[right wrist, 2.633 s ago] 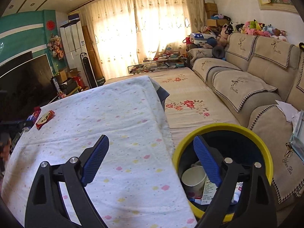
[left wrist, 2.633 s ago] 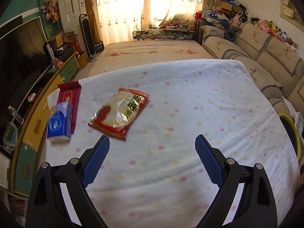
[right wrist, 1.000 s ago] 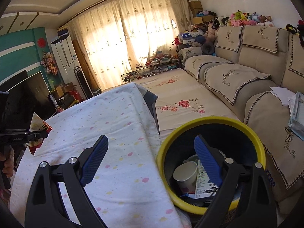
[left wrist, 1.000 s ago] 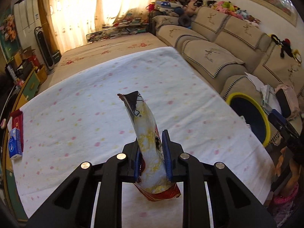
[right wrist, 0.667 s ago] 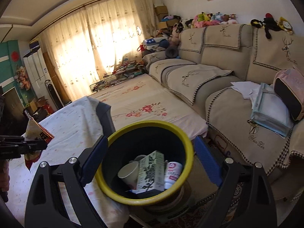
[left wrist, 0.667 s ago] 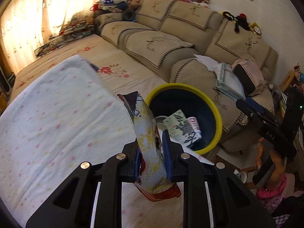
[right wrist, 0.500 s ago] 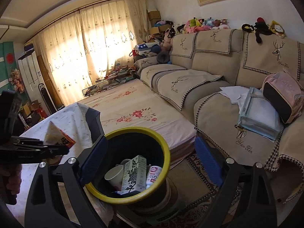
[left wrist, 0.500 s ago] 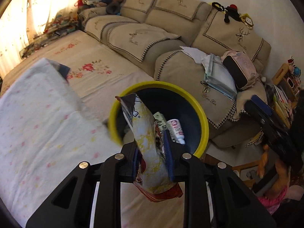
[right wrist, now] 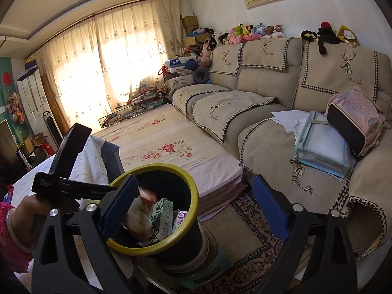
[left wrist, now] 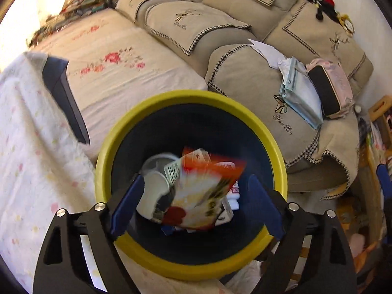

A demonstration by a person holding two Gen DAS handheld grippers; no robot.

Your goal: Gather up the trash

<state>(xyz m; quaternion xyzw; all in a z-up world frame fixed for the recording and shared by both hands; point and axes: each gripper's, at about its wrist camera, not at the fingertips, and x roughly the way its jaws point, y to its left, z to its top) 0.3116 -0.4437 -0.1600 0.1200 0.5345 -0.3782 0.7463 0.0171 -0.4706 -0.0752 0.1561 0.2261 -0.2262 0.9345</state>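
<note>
My left gripper (left wrist: 194,204) hangs over the yellow-rimmed dark bin (left wrist: 191,95), pointing steeply down. Its jaws are opening and stand wide apart. The red and white snack bag (left wrist: 203,188) is loose between them, blurred, dropping into the bin with no pad touching it. A white cup (left wrist: 154,186) and other trash lie inside. In the right wrist view my right gripper (right wrist: 193,203) is open and holds nothing, just in front of the bin (right wrist: 188,181). There the snack bag (right wrist: 143,204) shows beside a green and white carton (right wrist: 161,218). A hand (right wrist: 27,208) holds the left gripper at the left.
The table with the spotted white cloth (left wrist: 29,161) borders the bin on the left. A low platform with a floral cover (right wrist: 171,147) lies behind the bin. The beige sofa (right wrist: 269,103) carries papers, a folder and a pink backpack (right wrist: 355,120). A patterned rug (right wrist: 247,252) covers the floor.
My left gripper carried the snack bag from the table to above the bin, then opened and let it fall. The right gripper swung right, away from the table toward the sofa.
</note>
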